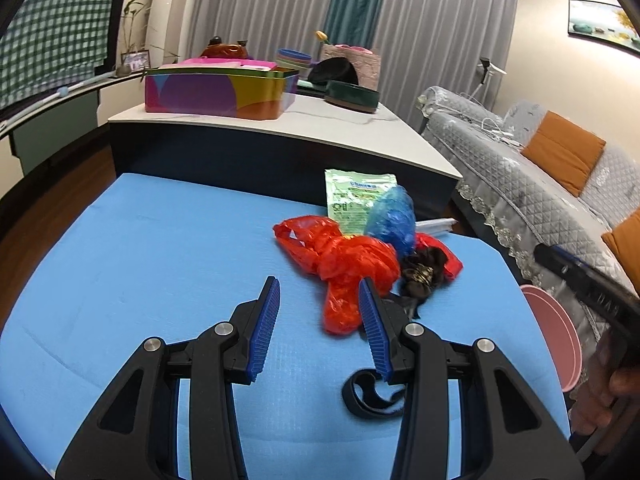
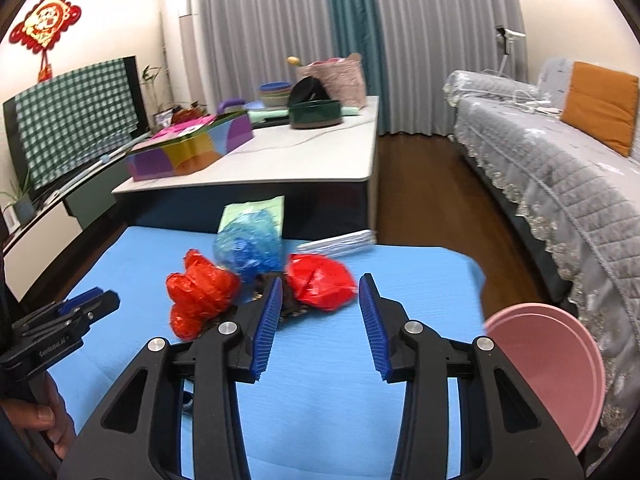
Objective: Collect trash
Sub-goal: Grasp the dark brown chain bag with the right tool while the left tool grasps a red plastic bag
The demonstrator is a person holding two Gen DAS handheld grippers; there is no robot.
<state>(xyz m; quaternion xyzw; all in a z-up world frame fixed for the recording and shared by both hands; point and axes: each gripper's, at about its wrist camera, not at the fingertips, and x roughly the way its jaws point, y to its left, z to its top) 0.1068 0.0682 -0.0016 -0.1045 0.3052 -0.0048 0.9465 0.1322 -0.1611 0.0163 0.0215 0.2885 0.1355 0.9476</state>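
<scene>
I held both grippers over the blue worktop (image 1: 140, 240). The left gripper (image 1: 318, 320) and right gripper (image 2: 320, 312) had fingers spread, empty. The trash pile (image 1: 352, 256) lay just ahead of the fingertips. Risk as I judged it: the thin red bag (image 2: 320, 284) could slip or drag the blue bag (image 2: 248, 248) off the far edge.

Even indoor light; fisheye-bent edges; slight blur.
</scene>
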